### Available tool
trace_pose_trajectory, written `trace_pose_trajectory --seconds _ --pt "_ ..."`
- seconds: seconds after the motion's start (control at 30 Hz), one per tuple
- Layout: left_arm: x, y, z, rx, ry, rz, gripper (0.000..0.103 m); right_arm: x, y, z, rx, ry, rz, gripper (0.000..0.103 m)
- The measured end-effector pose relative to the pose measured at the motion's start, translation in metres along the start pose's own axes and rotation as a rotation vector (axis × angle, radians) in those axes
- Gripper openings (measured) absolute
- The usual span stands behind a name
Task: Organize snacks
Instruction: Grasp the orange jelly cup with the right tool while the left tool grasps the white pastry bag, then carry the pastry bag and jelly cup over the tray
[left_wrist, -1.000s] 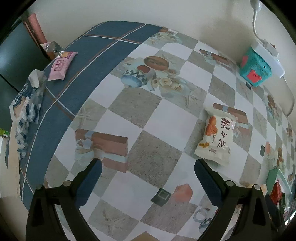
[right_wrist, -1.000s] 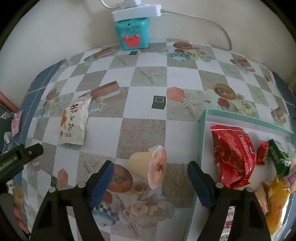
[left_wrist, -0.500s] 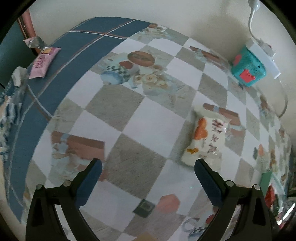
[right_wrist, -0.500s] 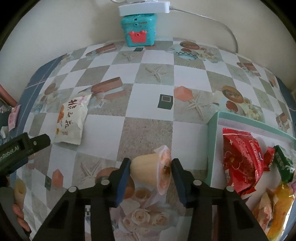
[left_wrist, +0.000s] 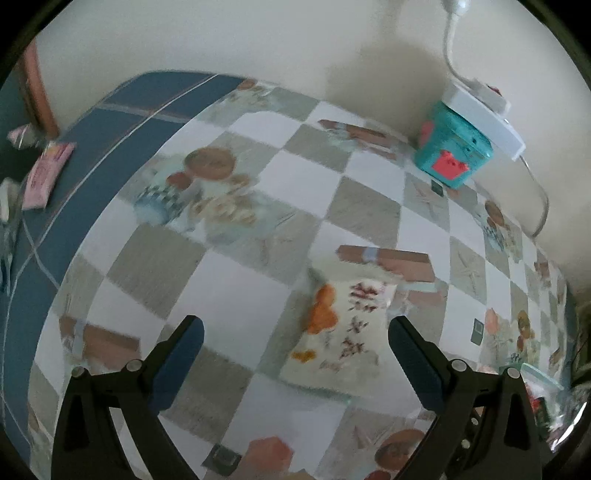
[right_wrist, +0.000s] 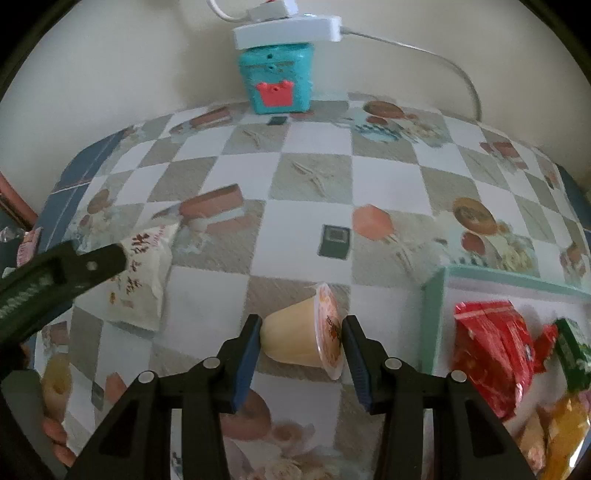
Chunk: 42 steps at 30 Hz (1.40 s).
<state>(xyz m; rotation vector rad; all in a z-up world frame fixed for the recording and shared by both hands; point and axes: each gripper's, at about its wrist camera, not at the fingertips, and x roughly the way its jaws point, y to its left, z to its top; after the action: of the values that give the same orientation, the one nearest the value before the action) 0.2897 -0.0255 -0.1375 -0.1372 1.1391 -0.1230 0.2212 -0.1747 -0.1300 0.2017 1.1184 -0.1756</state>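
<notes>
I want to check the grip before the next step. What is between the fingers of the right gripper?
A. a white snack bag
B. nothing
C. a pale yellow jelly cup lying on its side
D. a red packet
C: in the right wrist view the right gripper has its pads pressed on both ends of the jelly cup, which lies on its side on the tablecloth.

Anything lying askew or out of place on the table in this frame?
The jelly cup lies on its side, lid facing right, clamped between the right gripper fingers. The pink packet sits alone at the table's blue far edge. No spills visible.
</notes>
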Motion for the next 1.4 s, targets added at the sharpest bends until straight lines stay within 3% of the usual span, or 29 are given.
trace_pose_trajectory --seconds 0.33,0.37,0.43,0.5,0.77,1.07,1.4 --pt "0.023 -0.030 0.000 0.087 0.007 0.048 0.099 0.005 -0.005 0.008 -0.011 -0.027 0.009 0.047" --pt "0.023 -0.031 -0.001 0.090 0.003 0.053 0.094 0.005 -0.006 0.008 -0.010 -0.027 0.010 0.047" --pt "0.022 -0.033 -0.001 0.091 0.001 0.062 0.067 0.005 -0.007 0.008 -0.009 -0.026 0.011 0.047" --pt "0.021 -0.035 -0.002 0.096 -0.001 0.070 0.054 0.004 -0.007 0.008 -0.011 -0.023 0.009 0.047" --pt "0.001 -0.028 -0.005 0.074 0.001 0.056 0.053 -0.003 -0.011 0.004 0.000 -0.008 0.001 0.046" --pt "-0.048 -0.009 -0.024 -0.052 0.074 -0.001 0.053 -0.031 -0.003 -0.018 -0.011 0.024 0.015 0.039" --pt "-0.103 -0.012 -0.076 -0.046 0.071 -0.033 0.053 -0.092 -0.012 -0.048 0.031 -0.003 0.058 0.040"
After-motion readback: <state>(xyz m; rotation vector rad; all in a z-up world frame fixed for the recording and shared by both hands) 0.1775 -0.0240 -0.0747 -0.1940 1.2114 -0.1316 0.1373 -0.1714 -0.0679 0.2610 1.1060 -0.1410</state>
